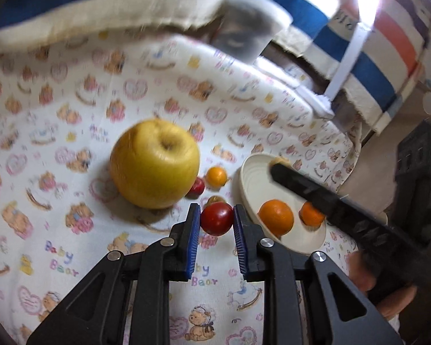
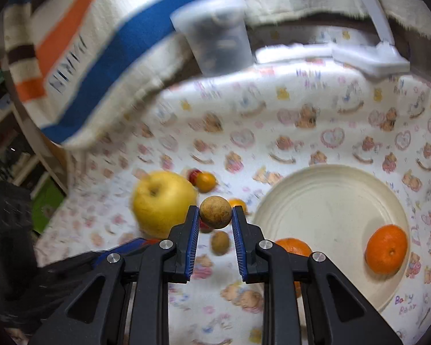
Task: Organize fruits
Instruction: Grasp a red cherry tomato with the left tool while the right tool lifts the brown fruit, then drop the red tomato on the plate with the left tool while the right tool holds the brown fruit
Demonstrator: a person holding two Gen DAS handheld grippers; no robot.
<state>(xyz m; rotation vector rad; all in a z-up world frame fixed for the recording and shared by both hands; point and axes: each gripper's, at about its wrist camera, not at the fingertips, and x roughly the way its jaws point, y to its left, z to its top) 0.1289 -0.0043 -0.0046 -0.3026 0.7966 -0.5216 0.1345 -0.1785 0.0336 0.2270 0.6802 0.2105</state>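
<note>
Bear-print cloth (image 1: 57,92) below; left gripper (image 1: 217,220) angled down, clamping red fruit (image 1: 217,218); right gripper (image 2: 215,212) pinching brown fruit (image 2: 215,212).

You are working in a home room, by the look of it: a table spread with a baby-bear print cloth (image 2: 316,132), a striped blanket (image 2: 106,57) draped at the far side, and cluttered shelves (image 2: 11,155) off at the left edge.
</note>
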